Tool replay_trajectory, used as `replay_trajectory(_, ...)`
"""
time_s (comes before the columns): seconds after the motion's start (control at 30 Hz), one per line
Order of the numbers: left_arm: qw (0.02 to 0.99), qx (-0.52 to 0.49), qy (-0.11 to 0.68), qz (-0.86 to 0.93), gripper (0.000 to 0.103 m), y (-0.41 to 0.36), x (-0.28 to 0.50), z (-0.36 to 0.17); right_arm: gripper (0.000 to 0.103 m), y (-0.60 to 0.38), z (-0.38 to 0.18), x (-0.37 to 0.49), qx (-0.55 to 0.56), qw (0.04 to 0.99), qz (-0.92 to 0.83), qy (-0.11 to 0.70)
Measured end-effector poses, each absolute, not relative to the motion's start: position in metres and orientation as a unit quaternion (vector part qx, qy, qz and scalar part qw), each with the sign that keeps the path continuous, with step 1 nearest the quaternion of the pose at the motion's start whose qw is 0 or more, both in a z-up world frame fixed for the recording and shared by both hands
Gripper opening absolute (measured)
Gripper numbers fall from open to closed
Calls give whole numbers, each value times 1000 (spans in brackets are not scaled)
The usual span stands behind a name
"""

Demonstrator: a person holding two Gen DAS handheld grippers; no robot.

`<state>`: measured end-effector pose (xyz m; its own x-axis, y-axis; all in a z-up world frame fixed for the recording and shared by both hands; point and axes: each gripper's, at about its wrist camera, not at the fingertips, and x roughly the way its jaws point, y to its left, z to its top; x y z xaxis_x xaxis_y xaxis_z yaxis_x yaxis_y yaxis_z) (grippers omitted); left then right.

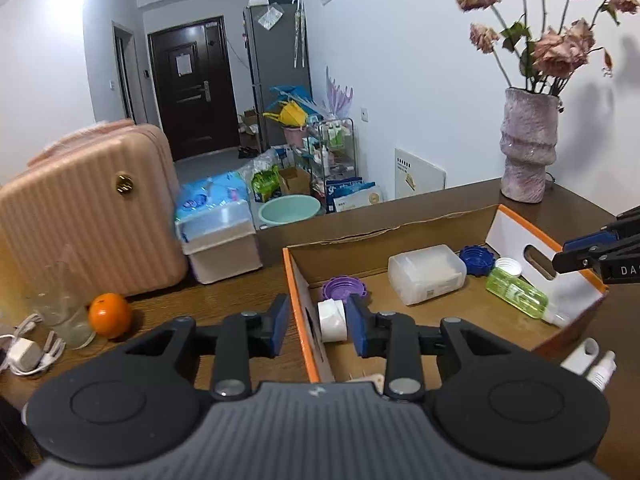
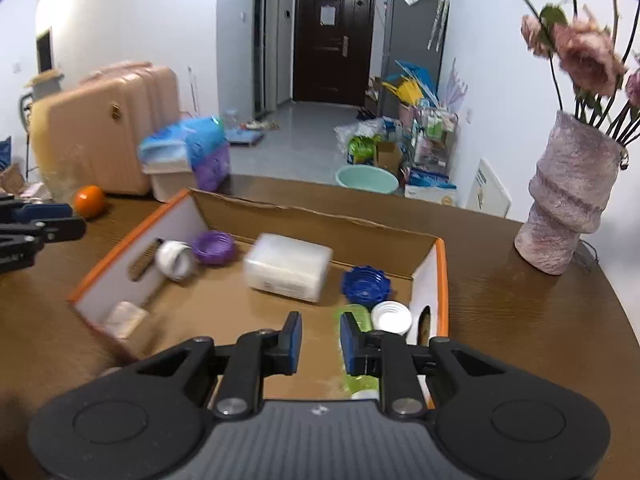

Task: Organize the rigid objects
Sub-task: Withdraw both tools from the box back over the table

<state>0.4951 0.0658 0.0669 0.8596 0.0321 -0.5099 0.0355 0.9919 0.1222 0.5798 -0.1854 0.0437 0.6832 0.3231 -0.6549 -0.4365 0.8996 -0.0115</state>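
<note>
An orange-rimmed cardboard box [image 1: 298, 312] [image 2: 442, 280] sits on the brown table. In it lie a white tape roll [image 1: 332, 320] [image 2: 174, 260], a purple lid [image 1: 346, 288] [image 2: 214, 246], a clear plastic case [image 1: 426, 274] [image 2: 288, 266], a blue lid [image 1: 476, 260] [image 2: 366, 286], a white cap [image 1: 508, 266] [image 2: 391, 317] and a green bottle [image 1: 516, 294] [image 2: 358, 314]. My left gripper [image 1: 318, 330] is open above the box's left wall, empty, with the tape roll below it. My right gripper [image 2: 320, 344] is open and empty over the box's near right part, beside the green bottle.
An orange [image 1: 110, 315] [image 2: 89, 201], a clear glass [image 1: 64, 312] and a white charger [image 1: 24, 354] lie left of the box. A pink vase of dried flowers [image 1: 528, 148] [image 2: 568, 208] stands at the back right. Two small white bottles [image 1: 592, 362] lie outside the box's right wall.
</note>
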Motion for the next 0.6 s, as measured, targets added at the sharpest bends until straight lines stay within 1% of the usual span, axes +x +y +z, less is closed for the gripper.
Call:
replay_trajectory(0.07, 965, 61, 253, -3, 43, 65, 477, 75, 22, -183, 52, 564, -85, 915, 214, 331)
replay_trajectory(0.1, 967, 60, 248, -4, 45, 64, 469, 79, 25, -182, 56, 555, -85, 916, 217, 327)
replay_trajectory(0.13, 969, 57, 242, -5, 50, 63, 459, 82, 27, -182, 59, 548, -84, 917, 219, 323)
replay_trajectory(0.17, 970, 55, 238, -4, 59, 62, 453, 85, 27, -182, 62, 539, -83, 918, 221, 319)
replay_trajectory(0.2, 971, 54, 234, -4, 66, 61, 444, 87, 28, -183, 65, 532, -81, 920, 221, 314)
replay_trajectory(0.23, 972, 54, 228, -4, 77, 59, 437, 87, 28, -184, 68, 524, -77, 922, 223, 307)
replay_trajectory(0.33, 973, 61, 221, -11, 78, 52, 416, 86, 30, -191, 74, 496, -47, 937, 225, 264)
replay_trajectory(0.4, 979, 50, 197, -14, 83, 50, 398, 86, 31, -194, 74, 476, -32, 947, 221, 230)
replay_trajectory(0.47, 987, 36, 155, -16, 95, 48, 379, 85, 35, -197, 72, 456, -23, 956, 218, 196)
replay_trajectory(0.53, 992, 31, 122, -18, 96, 45, 362, 83, 44, -199, 69, 437, -13, 960, 224, 171)
replay_trajectory(0.6, 995, 27, 98, -23, 96, 41, 345, 81, 45, -201, 65, 422, -4, 960, 229, 158)
